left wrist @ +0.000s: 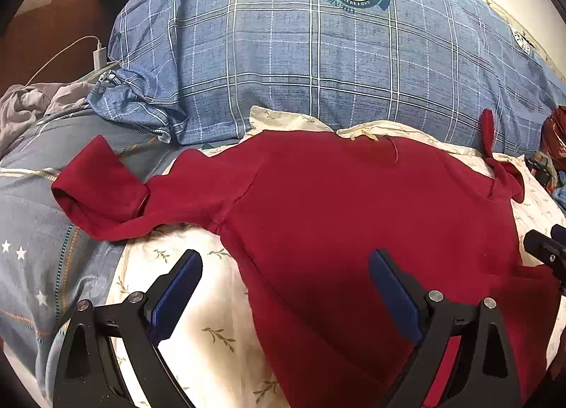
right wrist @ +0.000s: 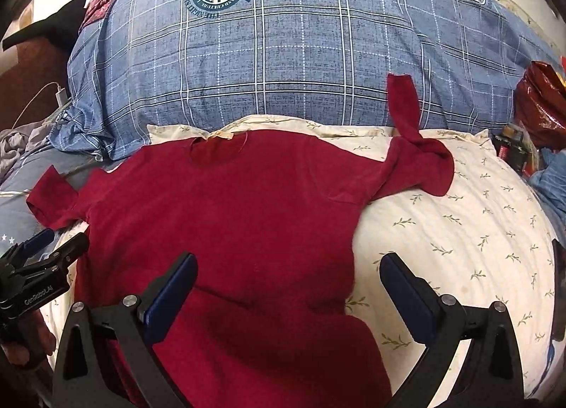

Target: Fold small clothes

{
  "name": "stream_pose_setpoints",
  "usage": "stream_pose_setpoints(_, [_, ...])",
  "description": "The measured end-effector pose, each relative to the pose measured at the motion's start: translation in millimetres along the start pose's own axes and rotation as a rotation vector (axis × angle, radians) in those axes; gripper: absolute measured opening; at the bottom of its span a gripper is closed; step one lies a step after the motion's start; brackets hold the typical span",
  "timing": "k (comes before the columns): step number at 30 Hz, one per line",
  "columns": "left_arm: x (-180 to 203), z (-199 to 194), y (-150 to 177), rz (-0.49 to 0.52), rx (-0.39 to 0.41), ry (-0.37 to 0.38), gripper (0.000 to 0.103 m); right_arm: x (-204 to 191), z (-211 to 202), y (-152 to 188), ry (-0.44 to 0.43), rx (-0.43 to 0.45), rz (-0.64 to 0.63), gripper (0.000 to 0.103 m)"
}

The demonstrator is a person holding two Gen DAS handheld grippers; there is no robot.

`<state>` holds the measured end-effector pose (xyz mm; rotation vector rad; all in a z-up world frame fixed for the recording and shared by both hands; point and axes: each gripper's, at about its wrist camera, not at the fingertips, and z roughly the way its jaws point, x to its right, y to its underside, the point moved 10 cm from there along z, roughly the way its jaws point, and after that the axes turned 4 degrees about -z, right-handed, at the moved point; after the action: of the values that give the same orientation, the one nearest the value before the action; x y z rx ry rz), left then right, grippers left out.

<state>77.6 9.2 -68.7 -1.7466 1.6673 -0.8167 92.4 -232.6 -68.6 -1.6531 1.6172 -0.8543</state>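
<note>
Red shirt (right wrist: pixel 230 217) lies flat beneath both wide-spread claws; left claw (left wrist: pixel 284 266); right claw (right wrist: pixel 288 266).

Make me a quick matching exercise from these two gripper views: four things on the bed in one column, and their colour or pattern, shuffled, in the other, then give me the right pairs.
Things:
1. long-sleeved top
2. big quilt behind it
3. pillow under it
4. charger plug

Colour or pattern:
A. white
B. cream with small leaf sprigs
C. dark red
D. blue with white checks and a round crest

Pairs: 1-C, 2-D, 3-B, 4-A
</note>
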Motion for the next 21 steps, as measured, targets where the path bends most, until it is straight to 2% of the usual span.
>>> stream_pose_setpoints(7, [0.4,3.5,0.8,-0.011,-0.030,-0.019,0.095,-7.9,7.8,1.3,-0.025,-0.018,-0.013,0.103])
stream_pose_setpoints(21, [-5.7,16.0,-3.6,-0.039,-0.046,-0.048,0.095,-16.9,23.5,1.4,-0.008,-0.049,-0.055,0.103])
